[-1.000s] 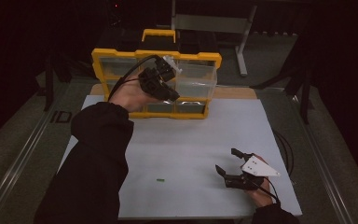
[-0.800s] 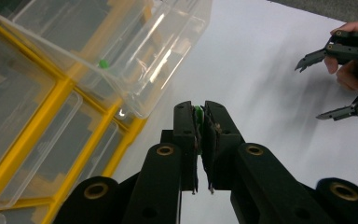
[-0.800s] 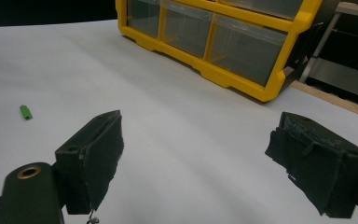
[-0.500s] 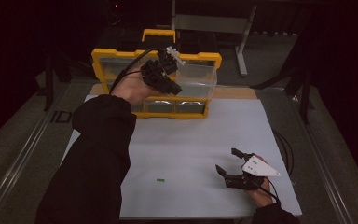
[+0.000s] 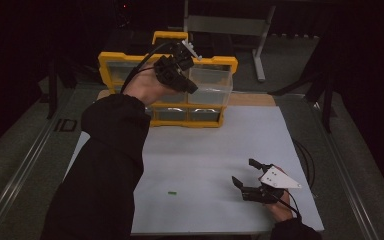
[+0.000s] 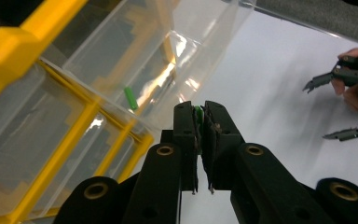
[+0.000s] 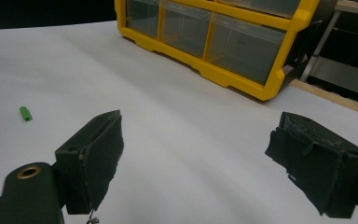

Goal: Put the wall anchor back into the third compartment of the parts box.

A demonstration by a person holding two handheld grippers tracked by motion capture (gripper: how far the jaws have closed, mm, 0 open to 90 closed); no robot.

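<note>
Left gripper (image 5: 192,89) carries a small green plastic piece (image 6: 198,113) over the yellow-framed clear-plastic organiser case (image 5: 111,60)

High view: the left jaws pinch the piece at 12 o'clock on the white table sheet (image 5: 220,145), apparently to drop it into a compartment where a second green piece (image 6: 130,98) already lies. A third green piece (image 5: 172,192) waits at 7 o'clock on the sheet. At 5 o'clock the right gripper (image 5: 245,172) rests with jaws spread wide, holding nothing. Count: three green pieces, two grippers, one case.
</note>
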